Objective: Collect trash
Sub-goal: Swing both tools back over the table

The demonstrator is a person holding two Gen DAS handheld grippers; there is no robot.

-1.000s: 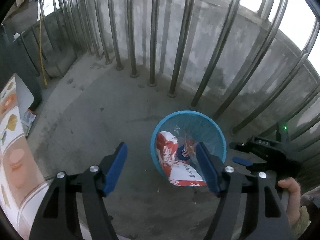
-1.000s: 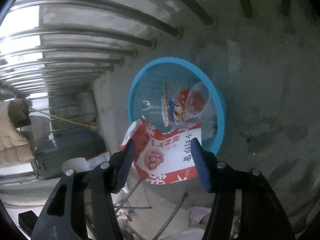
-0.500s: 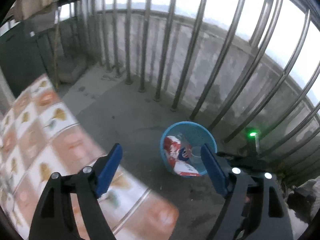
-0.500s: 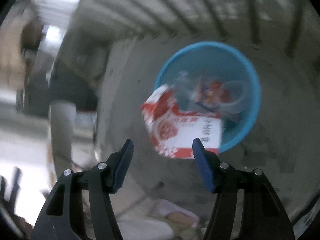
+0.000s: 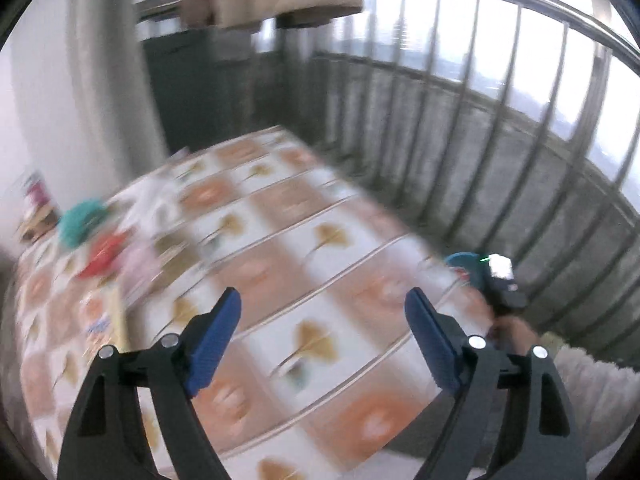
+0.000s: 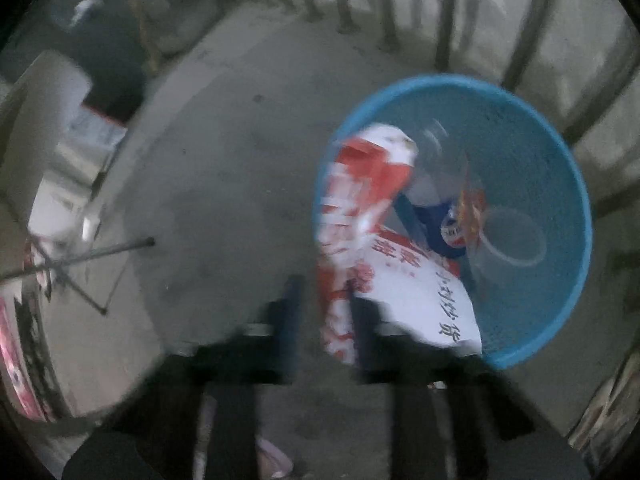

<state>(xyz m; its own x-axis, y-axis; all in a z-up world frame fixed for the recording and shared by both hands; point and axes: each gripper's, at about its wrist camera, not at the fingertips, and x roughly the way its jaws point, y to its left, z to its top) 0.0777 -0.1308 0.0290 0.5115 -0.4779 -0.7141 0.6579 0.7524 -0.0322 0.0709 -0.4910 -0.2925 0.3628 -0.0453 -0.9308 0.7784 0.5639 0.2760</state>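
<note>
Left hand-held gripper [image 5: 323, 322] spread wide, empty, above the patterned worktop [image 5: 320, 276]. Remaining trash [image 5: 104, 248] blurred at ten o'clock on it. Right hand-held gripper [image 6: 325, 312] has just been closing, now clenched, nothing visibly between. Blue basket [image 6: 560, 168] at two o'clock holds red-white bag [image 6: 400, 272]. Approach litter low; close squarely.

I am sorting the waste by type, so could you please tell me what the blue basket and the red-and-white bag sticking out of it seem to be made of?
The blue basket looks like moulded plastic: matte, with a fine mesh wall and a solid rim. The red-and-white bag seems to be printed plastic film or coated paper; it is creased, but blur leaves that open.
</note>
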